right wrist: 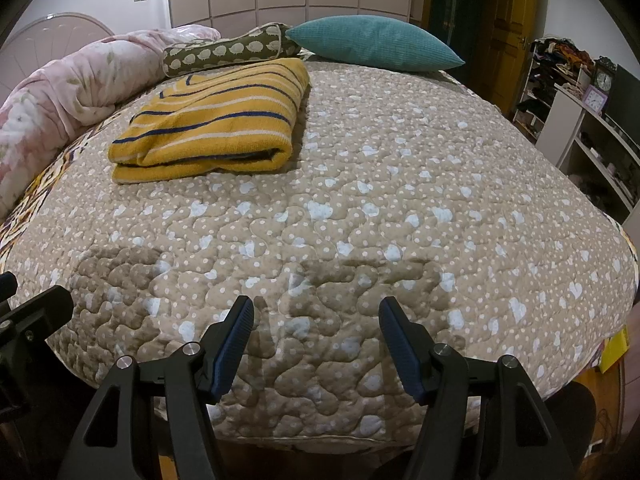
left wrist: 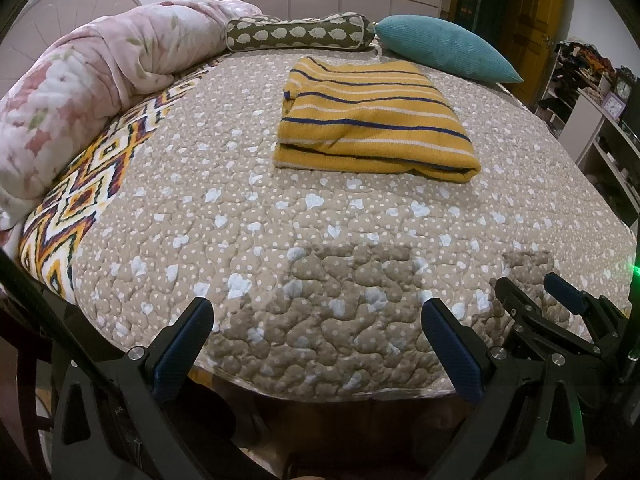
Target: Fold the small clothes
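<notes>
The folded yellow striped sweater [left wrist: 374, 120] lies flat on the quilted bedspread [left wrist: 320, 240], toward the far side of the bed, at 12 o'clock in the left wrist view and at 10 o'clock in the right wrist view [right wrist: 216, 120]. Its folded edge faces the near side of the bed, with two stacked layers visible along that edge. The left hand-held gripper [left wrist: 318, 332] hangs over the near edge of the bed with its jaws spread wide and nothing between them; both blue pads are clear of the fabric. The right hand-held gripper [right wrist: 316, 340] is likewise spread apart and empty, positioned over the near edge; in the left wrist view it appears at 4 o'clock [left wrist: 528, 292], just beside the left unit. A broad strip of bare bedspread [right wrist: 400, 208] separates both grippers from the sweater, and further open quilt extends toward 3 o'clock in the right wrist view. At the far edge, a teal cushion [left wrist: 444, 48] sits near the sweater's far right corner, and a hedgehog-print bolster [left wrist: 298, 34] lies just behind the sweater. A rolled pink floral comforter [left wrist: 80, 92] bounds the 9 to 10 o'clock side, with a strip of zigzag-patterned sheet [left wrist: 92, 184] exposed beside it. Open shelving [right wrist: 592, 132] stands off the bed at 2 o'clock.
</notes>
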Motion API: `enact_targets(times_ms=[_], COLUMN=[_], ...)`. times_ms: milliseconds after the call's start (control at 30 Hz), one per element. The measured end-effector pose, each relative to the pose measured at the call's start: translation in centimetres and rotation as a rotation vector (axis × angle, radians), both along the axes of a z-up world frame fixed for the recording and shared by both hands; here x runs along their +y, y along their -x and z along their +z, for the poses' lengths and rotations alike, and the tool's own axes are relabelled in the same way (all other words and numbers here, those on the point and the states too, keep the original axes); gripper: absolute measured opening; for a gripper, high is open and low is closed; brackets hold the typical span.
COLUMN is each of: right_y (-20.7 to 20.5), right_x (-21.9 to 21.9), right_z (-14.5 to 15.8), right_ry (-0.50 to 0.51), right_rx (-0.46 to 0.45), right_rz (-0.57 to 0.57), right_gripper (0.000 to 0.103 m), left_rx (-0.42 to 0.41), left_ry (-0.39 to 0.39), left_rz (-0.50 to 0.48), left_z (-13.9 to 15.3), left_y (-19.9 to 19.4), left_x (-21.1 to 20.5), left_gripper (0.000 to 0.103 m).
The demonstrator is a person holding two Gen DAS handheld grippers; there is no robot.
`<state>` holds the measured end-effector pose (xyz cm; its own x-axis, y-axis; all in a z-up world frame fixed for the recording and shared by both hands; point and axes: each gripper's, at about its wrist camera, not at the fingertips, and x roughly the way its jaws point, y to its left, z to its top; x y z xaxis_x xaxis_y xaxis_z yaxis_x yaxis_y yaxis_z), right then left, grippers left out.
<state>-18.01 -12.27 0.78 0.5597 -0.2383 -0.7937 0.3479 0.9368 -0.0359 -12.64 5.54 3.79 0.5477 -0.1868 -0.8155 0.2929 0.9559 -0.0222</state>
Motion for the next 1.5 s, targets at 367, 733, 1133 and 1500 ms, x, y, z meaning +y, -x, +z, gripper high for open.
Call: enact_targets(times_ms=[367,733,1133,1500], right_y=[0.00,0.05,0.06,0.13], right_x=[-0.16,-0.16,-0.11,-0.16], right_z=[-0.12,-0.31,-0.37,-0.54], right_ry=[0.001,0.002,0.008,0.009], right_rx=[0.000,0.003,0.001,0.003], right_rz=[0.004,0.001,0.001,0.000], right_gripper=[0.070,0.071,0.071,0.072], left_rx=[0.005,0.014,0.025,0.027], left_ry=[0.005,0.008,0.011,0.012], left_rz=[0.002,0.000,-0.005,-0.007], left_z=[-0.31,-0.58,-0.67,-0.67], left_y=[0.10,0.13,0.04,-0.01], left_x=[0.05,0.06,0.22,0.34], left_gripper=[0.103,0.103,0.103,0.103])
